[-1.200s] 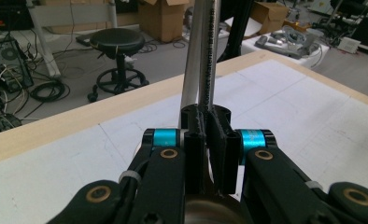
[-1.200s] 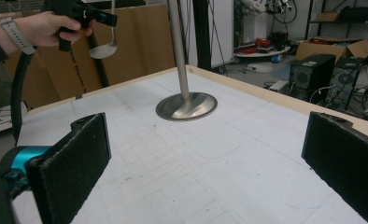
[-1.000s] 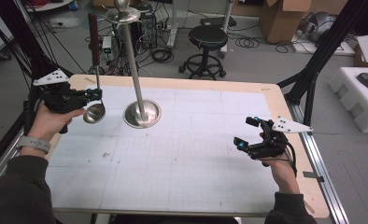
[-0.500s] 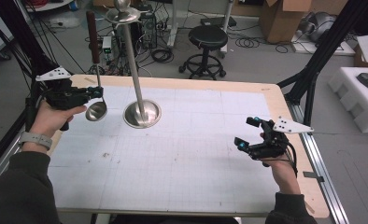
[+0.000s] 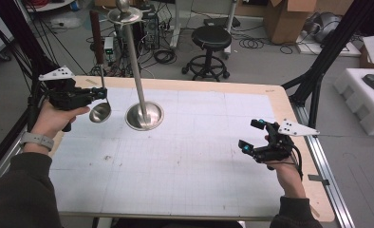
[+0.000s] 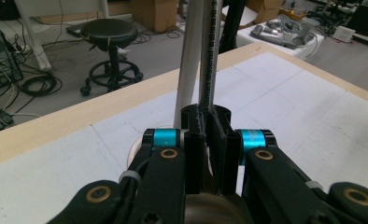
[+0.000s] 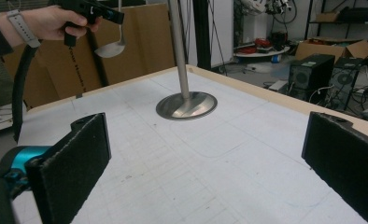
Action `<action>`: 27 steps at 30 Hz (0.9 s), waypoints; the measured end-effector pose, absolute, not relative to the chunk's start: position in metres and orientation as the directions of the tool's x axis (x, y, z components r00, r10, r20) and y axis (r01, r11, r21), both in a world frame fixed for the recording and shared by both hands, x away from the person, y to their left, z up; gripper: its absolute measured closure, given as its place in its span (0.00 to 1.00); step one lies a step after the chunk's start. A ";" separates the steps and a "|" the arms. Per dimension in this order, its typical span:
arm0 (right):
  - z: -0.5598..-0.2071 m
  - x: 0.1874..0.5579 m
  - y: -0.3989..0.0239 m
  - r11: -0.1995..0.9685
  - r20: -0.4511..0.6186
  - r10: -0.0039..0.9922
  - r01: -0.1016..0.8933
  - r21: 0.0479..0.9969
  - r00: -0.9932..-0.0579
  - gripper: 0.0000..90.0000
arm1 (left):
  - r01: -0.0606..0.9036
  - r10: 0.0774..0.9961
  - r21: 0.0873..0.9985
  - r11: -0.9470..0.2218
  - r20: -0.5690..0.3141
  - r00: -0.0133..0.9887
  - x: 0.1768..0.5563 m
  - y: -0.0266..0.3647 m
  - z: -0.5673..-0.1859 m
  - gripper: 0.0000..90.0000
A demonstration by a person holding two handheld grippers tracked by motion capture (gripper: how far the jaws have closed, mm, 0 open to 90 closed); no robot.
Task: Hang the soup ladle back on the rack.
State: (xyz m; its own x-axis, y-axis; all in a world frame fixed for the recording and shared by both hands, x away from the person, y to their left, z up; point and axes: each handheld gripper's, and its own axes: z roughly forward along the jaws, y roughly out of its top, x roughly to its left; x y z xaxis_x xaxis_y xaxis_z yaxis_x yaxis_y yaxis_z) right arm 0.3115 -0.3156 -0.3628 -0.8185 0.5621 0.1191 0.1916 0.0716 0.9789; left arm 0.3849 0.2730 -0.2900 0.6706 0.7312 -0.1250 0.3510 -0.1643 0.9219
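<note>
Silver ladle with dark brown handle, silver stand, white gridded table, black stool

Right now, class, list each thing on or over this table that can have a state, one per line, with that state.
Ladle: held upright off the table, bowl down, handle up.
Left gripper: shut on the ladle's stem.
Right gripper: open, nothing between its jaws, over the table's right side.
Metal stand: upright, its round base flat on the table.
Table: white gridded top, bare in front.
</note>
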 end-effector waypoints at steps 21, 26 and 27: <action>-0.362 0.311 -0.315 0.072 0.117 0.558 0.188 0.980 -0.822 0.00 | 0.376 0.728 0.907 -0.187 -0.130 0.673 0.392 0.260 -0.295 0.94; -0.362 0.311 -0.316 0.068 0.119 0.560 0.189 0.980 -0.820 0.00 | 0.383 0.733 0.904 -0.190 -0.129 0.667 0.394 0.258 -0.296 0.94; -0.362 0.311 -0.316 0.069 0.117 0.559 0.186 0.980 -0.821 0.00 | 0.385 0.734 0.903 -0.192 -0.129 0.667 0.394 0.257 -0.295 0.94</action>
State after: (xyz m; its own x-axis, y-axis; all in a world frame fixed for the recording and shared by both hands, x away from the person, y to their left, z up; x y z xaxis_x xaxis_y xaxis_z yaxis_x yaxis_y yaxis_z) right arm 0.3106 -0.3163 -0.3623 -0.8207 0.5593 0.1165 0.1863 0.0692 0.9800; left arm 0.3943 0.2569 -0.2952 0.6671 0.7337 -0.1290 0.3852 -0.1915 0.9027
